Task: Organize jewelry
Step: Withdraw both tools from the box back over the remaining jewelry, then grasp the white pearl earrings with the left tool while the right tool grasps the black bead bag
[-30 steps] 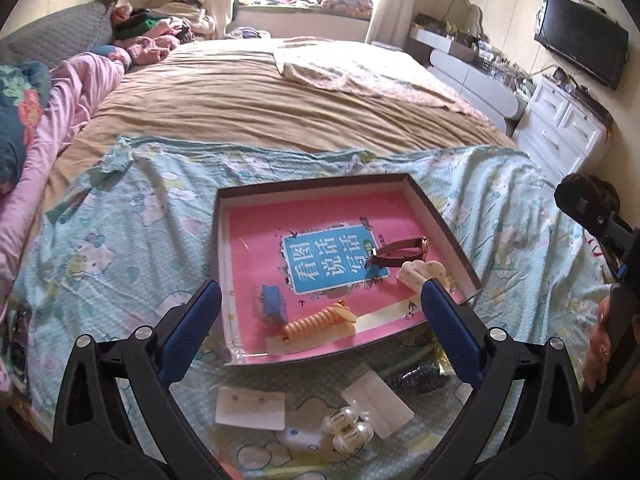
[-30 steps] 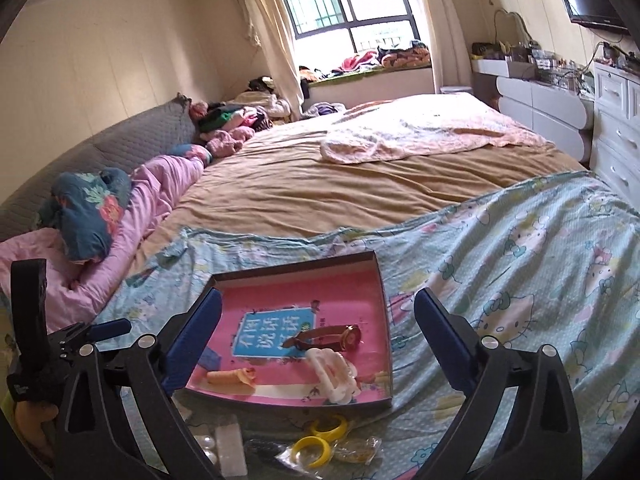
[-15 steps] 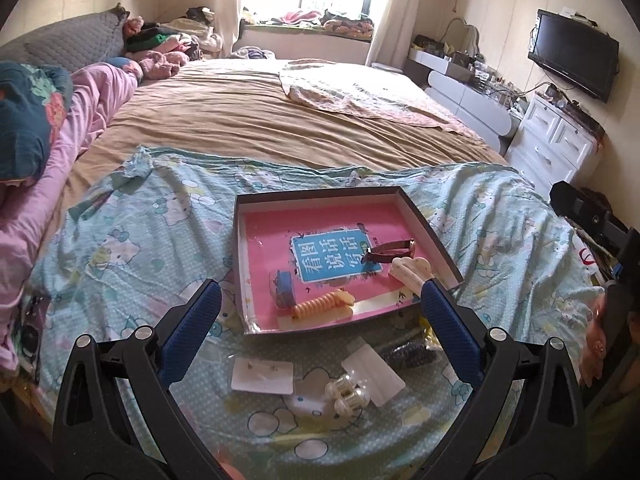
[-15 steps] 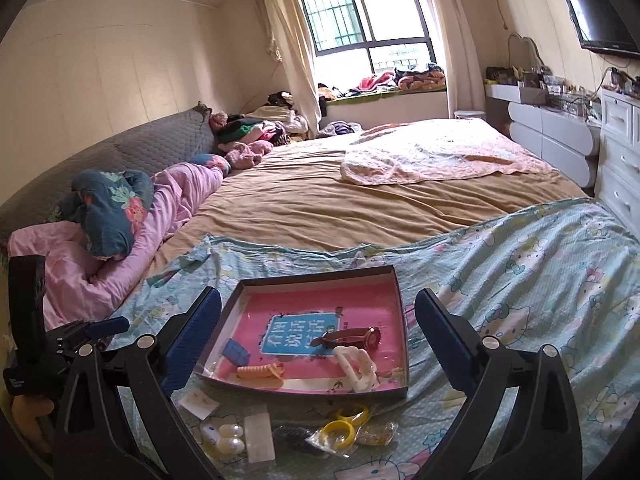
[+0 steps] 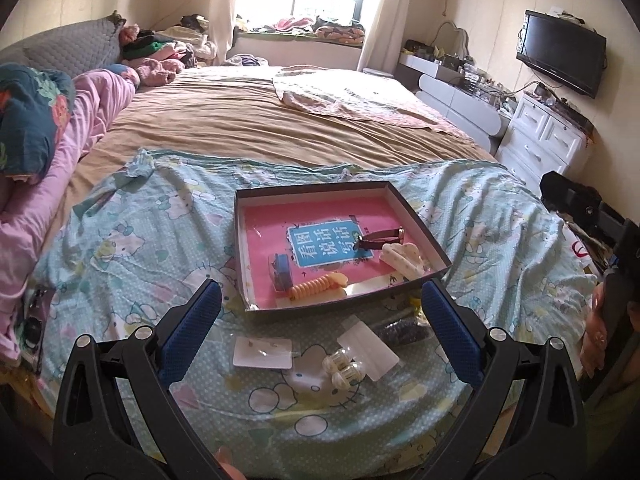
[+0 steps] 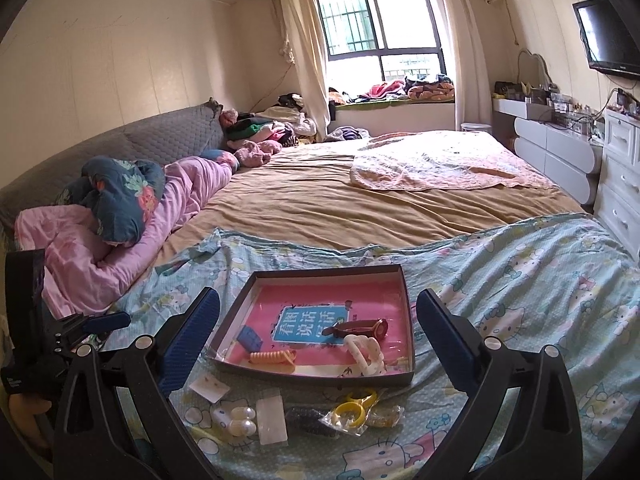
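Right up close, the left hand-held gripper point(image 5: 320, 328) is spread wide and holds nothing. The right hand-held gripper point(image 6: 318, 330) is spread wide too, and it is empty as well. Both hang above the bed, not touching anything.

Just past the blue tips, some small things lie loose on the blue cat blanket point(image 5: 140, 248). There is a white card point(image 5: 262, 353), two pearl clips point(image 5: 345, 368) side by side, a clear flat packet point(image 5: 368, 350), a dark sparkly piece point(image 6: 310, 417) and a yellow ring in a crinkly bag point(image 6: 352, 412).

A little farther is the box lid point(image 5: 418, 220) with its pink bottom. Inside it are a blue clip point(image 5: 282, 270), an orange curly hair tie point(image 5: 316, 286), a white claw clip point(image 5: 402, 260) and a brown watch point(image 5: 380, 237).

I think the loose things need to go in the box next. Here is what could go wrong. The blanket is soft and wrinkly, so the tips could pinch the cloth with the thing. The flat card lies low and could slip out. The round pearl clips could roll away. The crinkly bag could slide from the tips. A bump on the box rim could push it and shake the things inside.

Far back are the brown sheet point(image 6: 340, 204) and the window point(image 6: 380, 20).
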